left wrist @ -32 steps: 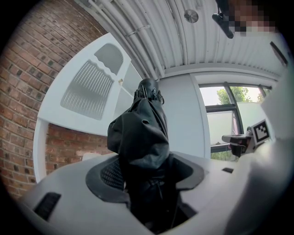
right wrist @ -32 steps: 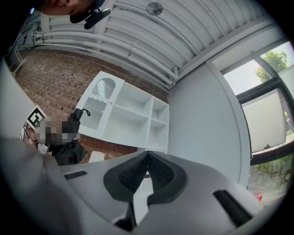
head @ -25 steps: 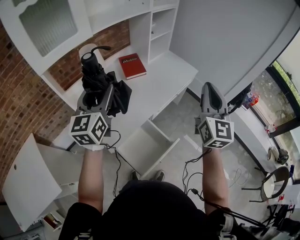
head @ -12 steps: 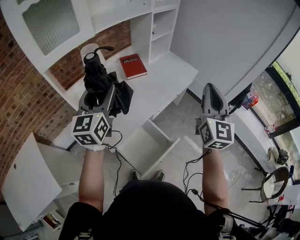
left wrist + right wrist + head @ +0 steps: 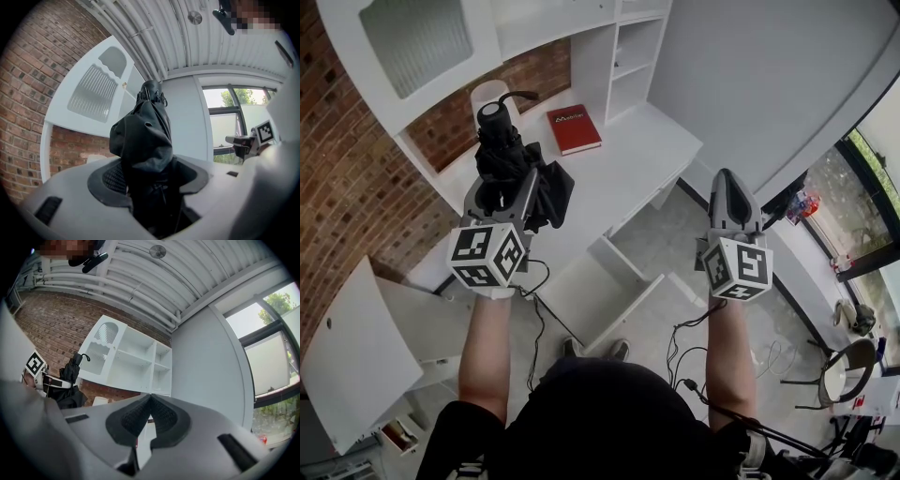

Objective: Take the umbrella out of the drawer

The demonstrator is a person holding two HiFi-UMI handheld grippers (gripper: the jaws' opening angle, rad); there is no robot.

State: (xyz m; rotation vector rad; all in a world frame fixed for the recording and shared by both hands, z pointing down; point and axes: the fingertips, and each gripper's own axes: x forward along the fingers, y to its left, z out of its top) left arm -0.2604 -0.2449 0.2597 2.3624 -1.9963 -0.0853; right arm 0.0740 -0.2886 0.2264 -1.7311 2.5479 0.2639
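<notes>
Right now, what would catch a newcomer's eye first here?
The folded black umbrella is clamped in the left gripper, held over the white desk. Beyond it a red book lies on the desk, and nearer the person the drawer stands open. The right gripper is shut on nothing.

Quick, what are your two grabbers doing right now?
Left gripper: closed on the black umbrella.
Right gripper: closed, holding nothing.
</notes>
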